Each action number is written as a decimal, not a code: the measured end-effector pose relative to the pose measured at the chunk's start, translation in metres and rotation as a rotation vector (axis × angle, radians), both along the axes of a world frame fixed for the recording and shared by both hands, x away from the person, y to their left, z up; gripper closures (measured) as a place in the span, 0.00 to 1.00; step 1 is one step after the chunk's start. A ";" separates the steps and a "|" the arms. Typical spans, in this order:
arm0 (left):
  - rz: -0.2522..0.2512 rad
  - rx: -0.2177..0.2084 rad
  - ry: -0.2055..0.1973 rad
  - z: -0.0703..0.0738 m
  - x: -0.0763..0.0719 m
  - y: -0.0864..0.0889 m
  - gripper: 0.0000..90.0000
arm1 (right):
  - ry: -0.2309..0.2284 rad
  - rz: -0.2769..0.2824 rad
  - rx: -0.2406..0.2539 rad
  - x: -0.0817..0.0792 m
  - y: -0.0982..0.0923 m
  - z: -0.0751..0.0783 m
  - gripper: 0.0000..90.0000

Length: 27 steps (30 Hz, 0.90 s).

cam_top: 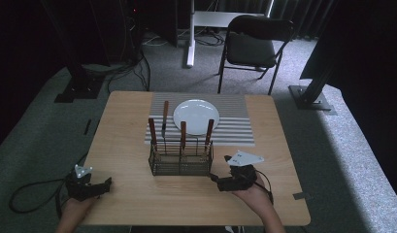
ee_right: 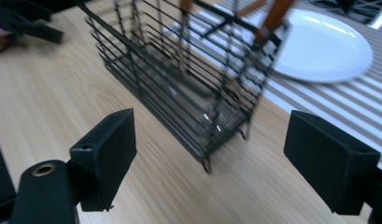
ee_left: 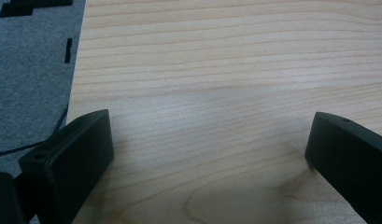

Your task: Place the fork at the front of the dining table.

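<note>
Approach step. Right gripper (cam_top: pixel 217 180) jaws wide, empty, just near-right of the rack (cam_top: pixel 180 158) at table centre, utensils standing in it. Left gripper (cam_top: pixel 107 184) wide, idle at near-left edge. Next: likely lift right and close on the rightmost handle (cam_top: pixel 209 128).

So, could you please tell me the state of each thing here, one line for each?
Left tool: open, empty, low over the bare table.
Right tool: open, empty, facing the wire basket.
Wire basket: upright on the table, holding utensils.
Wooden-handled utensils: four, standing handle up in the basket.
White plate: empty, on the striped mat.
Folding chair: unfolded, unoccupied.
</note>
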<state>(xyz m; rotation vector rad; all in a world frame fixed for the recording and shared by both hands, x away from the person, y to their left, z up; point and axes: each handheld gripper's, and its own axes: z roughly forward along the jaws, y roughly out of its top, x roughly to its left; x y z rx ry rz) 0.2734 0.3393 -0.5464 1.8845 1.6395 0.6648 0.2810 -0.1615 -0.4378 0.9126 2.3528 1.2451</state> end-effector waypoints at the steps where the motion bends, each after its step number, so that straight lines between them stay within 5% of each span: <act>1: 0.000 0.000 0.000 0.000 0.000 0.000 0.01 | -0.007 0.005 0.002 0.001 0.004 0.003 0.18; 27: 0.000 0.000 0.002 0.000 0.000 0.000 0.01 | -0.057 0.161 0.051 0.026 0.097 0.040 0.19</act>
